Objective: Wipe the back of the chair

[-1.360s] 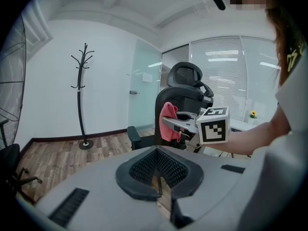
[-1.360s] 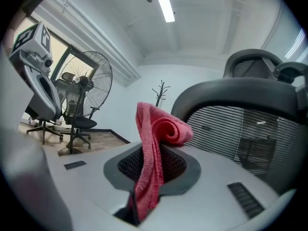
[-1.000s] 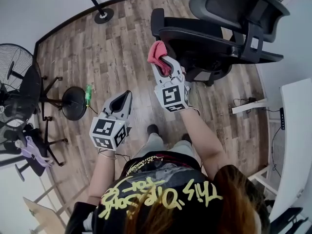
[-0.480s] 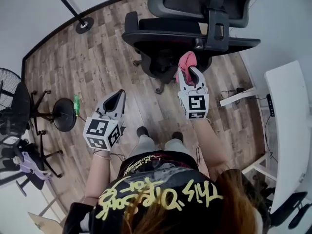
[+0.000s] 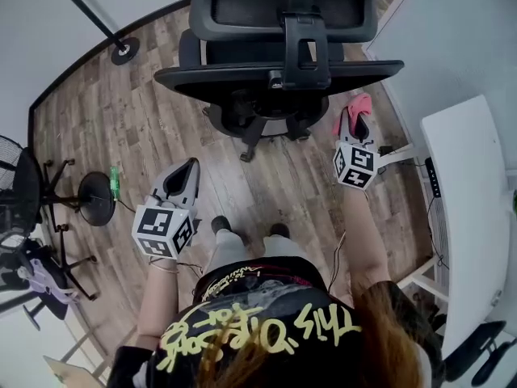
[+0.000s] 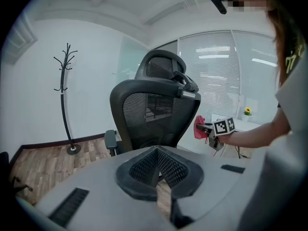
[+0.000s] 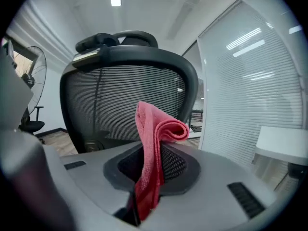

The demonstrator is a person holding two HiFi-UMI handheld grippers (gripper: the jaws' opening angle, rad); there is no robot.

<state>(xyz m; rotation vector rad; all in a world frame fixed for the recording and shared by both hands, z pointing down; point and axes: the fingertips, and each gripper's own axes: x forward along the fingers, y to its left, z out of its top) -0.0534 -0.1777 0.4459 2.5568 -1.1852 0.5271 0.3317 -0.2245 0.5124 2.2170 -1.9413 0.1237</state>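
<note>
The right gripper [image 5: 354,126], jaws clamped on a pink cloth [image 7: 153,143], faces the chair back [image 7: 110,100] at twelve o'clock, ready to wipe, while the left gripper [image 5: 186,172] idles, jaws together and empty.

Black T-shirt [image 5: 266,297] with yellow script print, pale trousers [image 5: 242,253], dark shoes [image 5: 220,225], grey left gripper [image 5: 191,163] and right gripper [image 5: 354,120], black meshed pads [image 6: 144,165], black-and-white marker cubes [image 5: 161,229]

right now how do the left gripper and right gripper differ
The grey right gripper clamps a folded pink cloth; the grey left gripper holds nothing. The right sits close to the black mesh chair back; the left hangs farther off. Both are shut.
</note>
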